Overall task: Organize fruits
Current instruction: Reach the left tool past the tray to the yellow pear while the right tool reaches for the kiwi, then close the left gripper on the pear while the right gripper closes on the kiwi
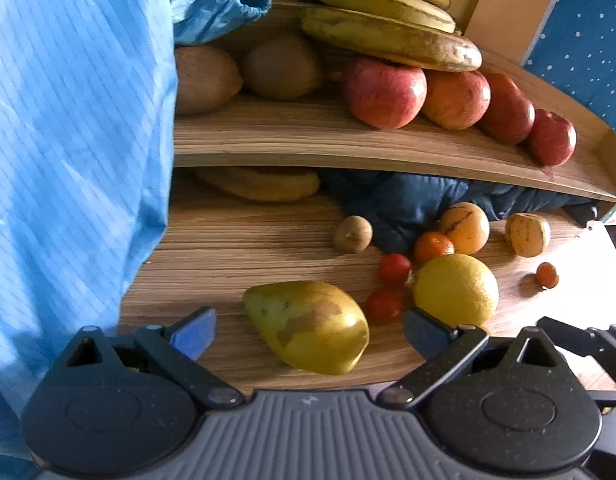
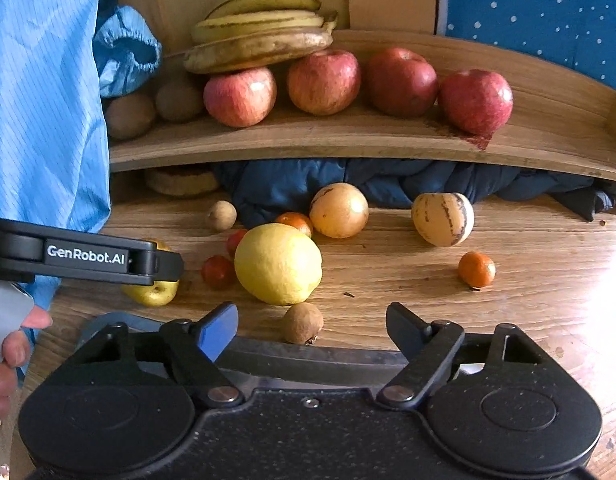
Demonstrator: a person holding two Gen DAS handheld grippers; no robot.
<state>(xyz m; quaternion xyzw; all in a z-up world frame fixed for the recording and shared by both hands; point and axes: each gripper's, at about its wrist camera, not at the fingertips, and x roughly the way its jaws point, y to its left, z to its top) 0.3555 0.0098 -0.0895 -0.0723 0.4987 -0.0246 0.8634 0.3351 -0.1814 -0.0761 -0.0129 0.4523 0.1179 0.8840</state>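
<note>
The left claw [image 1: 309,332], released, straddles the yellow-green mottled pear [image 1: 308,326] lying on the wooden bench [image 1: 228,256] with its long axis slanting across the gap, while the right claw [image 2: 311,326], also released, faces a small brown kiwi [image 2: 302,322]

Light blue pinstriped sleeve [image 1: 76,140] with an elastic gathered cuff [image 2: 126,50]. Black tongs [image 1: 308,330] on ribbed grey housing, blue pads [image 1: 194,332], silver pivot screws; the other tongs [image 2: 311,326] black, white "GenRobot.AI" lettering alongside.

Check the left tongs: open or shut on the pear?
Open. The left tongs straddle the pear, with visible gaps between both pads and the fruit.
</note>
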